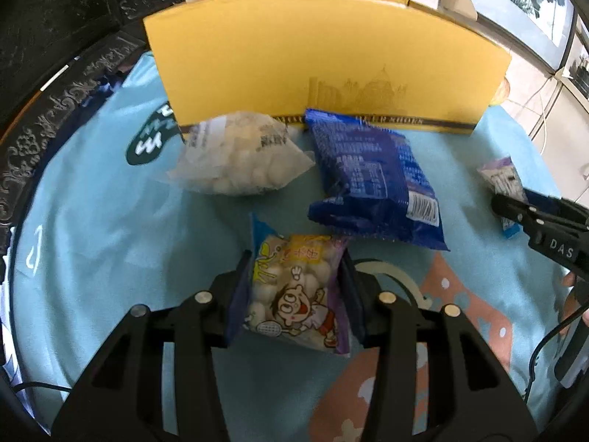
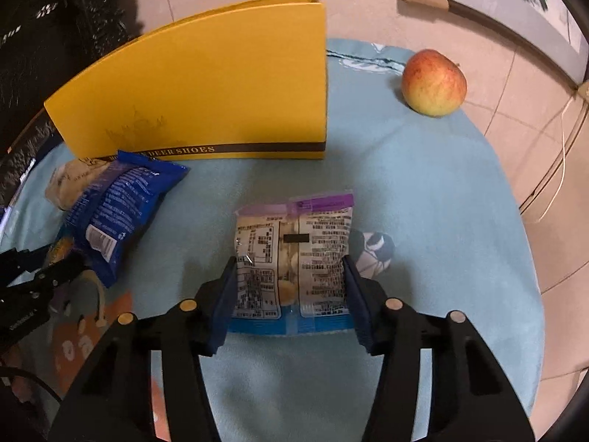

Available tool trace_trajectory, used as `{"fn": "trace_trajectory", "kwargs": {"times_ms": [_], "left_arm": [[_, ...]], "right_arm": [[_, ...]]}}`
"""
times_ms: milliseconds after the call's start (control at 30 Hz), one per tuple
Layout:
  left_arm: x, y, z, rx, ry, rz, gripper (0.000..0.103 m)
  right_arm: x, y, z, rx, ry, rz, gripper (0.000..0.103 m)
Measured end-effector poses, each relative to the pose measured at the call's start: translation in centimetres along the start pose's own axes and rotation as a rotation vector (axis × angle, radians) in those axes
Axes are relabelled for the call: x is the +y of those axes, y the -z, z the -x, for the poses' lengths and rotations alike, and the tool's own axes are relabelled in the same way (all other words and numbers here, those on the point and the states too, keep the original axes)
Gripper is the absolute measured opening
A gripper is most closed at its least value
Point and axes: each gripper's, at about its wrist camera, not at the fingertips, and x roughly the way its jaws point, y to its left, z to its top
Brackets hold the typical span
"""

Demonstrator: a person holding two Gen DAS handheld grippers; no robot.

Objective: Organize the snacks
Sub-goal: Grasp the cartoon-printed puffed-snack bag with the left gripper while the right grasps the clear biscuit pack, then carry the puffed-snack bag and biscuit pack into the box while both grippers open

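In the left wrist view my left gripper [image 1: 294, 261] is shut on a small cartoon-printed packet of white balls [image 1: 294, 294], its pads pressing both sides. A dark blue snack bag [image 1: 371, 180] and a clear bag of white balls [image 1: 239, 158] lie just beyond it, against the yellow shoe box [image 1: 313, 59]. In the right wrist view my right gripper [image 2: 290, 263] is shut on a flat white packet with a purple top edge [image 2: 294, 243], back side up on the cloth. The blue bag [image 2: 117, 206] lies to its left, with the left gripper [image 2: 55, 269] at the edge.
A light blue cloth [image 2: 423, 202] covers the round table. The yellow box [image 2: 206, 99] stands upright across the back. An apple [image 2: 433, 83] sits at the far right near the table's rim. Dark carved furniture lies left, tiled floor and cables right.
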Motion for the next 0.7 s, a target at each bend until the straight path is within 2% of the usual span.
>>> {"fn": "trace_trajectory", "kwargs": {"times_ms": [267, 433, 700], "left_arm": [[0.8, 0.3, 1.7, -0.013, 0.002, 0.028, 0.046], [1.0, 0.2, 3.4, -0.035, 0.001, 0.035, 0.046], [-0.2, -2.8, 7.6, -0.121, -0.013, 0.016, 0.046]], "right_arm": [[0.3, 0.0, 2.1, -0.051, -0.03, 0.003, 0.055], [1.9, -0.3, 4.9, -0.102, -0.058, 0.035, 0.055], [4.2, -1.8, 8.9, -0.184, -0.099, 0.097, 0.055]]}}
